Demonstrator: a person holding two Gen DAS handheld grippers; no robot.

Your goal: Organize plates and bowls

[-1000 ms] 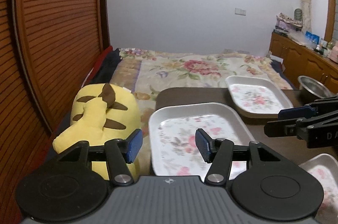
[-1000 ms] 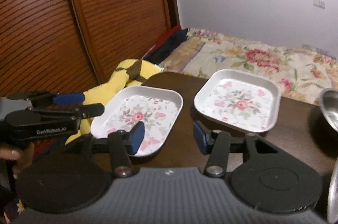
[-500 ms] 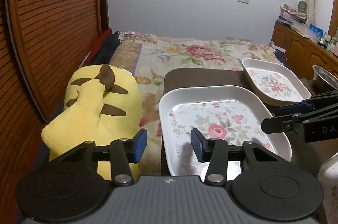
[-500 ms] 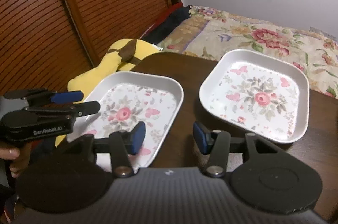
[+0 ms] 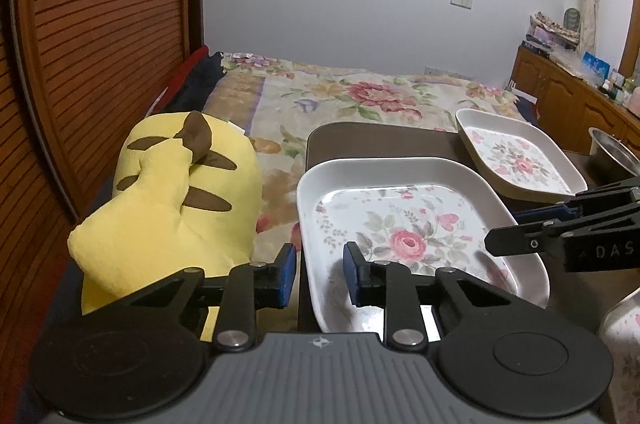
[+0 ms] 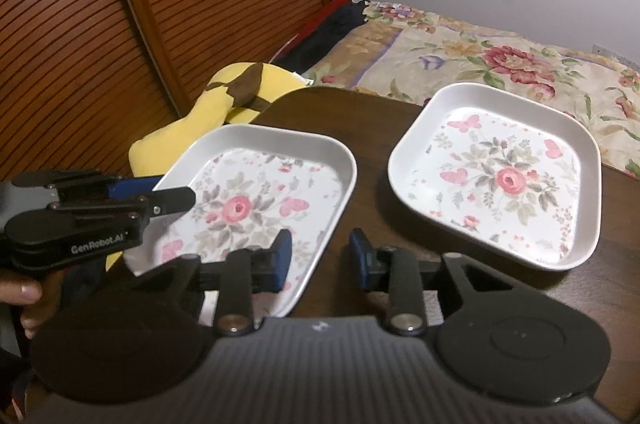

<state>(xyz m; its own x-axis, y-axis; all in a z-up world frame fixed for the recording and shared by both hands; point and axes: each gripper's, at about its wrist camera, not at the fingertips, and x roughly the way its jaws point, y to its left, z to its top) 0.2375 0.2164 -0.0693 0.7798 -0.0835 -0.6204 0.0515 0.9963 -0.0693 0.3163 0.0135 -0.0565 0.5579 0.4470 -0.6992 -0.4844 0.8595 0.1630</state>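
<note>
**Desk:** The left tool (image 5: 319, 270) and the right tool (image 6: 320, 254): what are they doing?

**Photographer:** Both straddle the near flowered plate (image 5: 384, 164), which sits at the left front corner of the dark bench (image 6: 368, 128). The left tool has the plate's left rim between its pads and the right tool has the right rim. Both sets of jaws have just been closing. They stand narrowly apart, with a gap showing beside each rim, so neither is clamped on it yet.

**Desk:** Where does the plate go?

**Photographer:** My guess is onto the matching plate (image 6: 496, 88), just beside it on the bench towards the bed (image 5: 360, 96). A steel bowl (image 5: 612, 152) waits further right.

**Desk:** What makes this step go well?

**Photographer:** Both tools should finish closing together, with the pads set squarely on the sloped rim. Then they should lift evenly, because a glossy rim pinched on one side first may slip or tip. The plate already hangs slightly over the bench edge, above a yellow stuffed toy (image 5: 176, 192).

**Desk:** Any lettering?

**Photographer:** "GenRobot.AI" is on the side of the left tool. Only "DAS" can be read on the right one, where the frame cuts it off.
</note>
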